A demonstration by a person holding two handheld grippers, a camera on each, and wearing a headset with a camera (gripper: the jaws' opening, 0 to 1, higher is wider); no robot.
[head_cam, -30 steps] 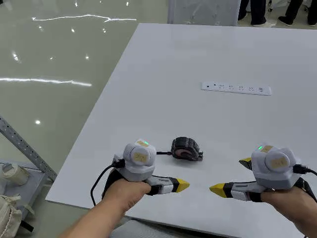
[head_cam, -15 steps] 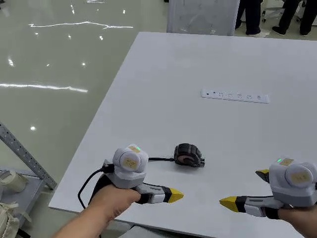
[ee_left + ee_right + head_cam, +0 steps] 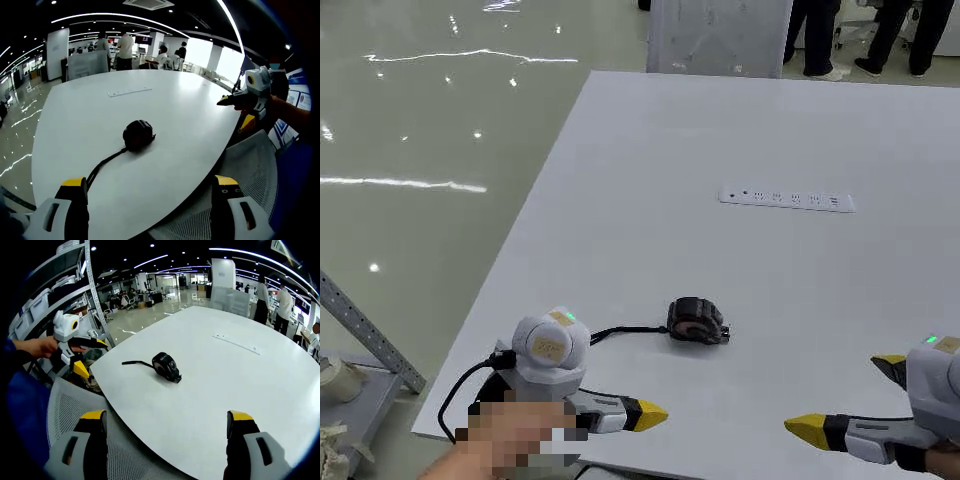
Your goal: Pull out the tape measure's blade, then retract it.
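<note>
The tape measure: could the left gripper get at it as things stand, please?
Probably yes. The left gripper has its jaws open and pointing toward the tape measure, with bare table between them; only the black strap lies along the way.

We're seeing bare table [image 3: 650, 230] all around the tape measure [image 3: 697, 321], so it's lying open from either side. Its strap [image 3: 620, 331] is trailing left; the power strip [image 3: 787, 199] is sitting well behind, clear of it.
</note>
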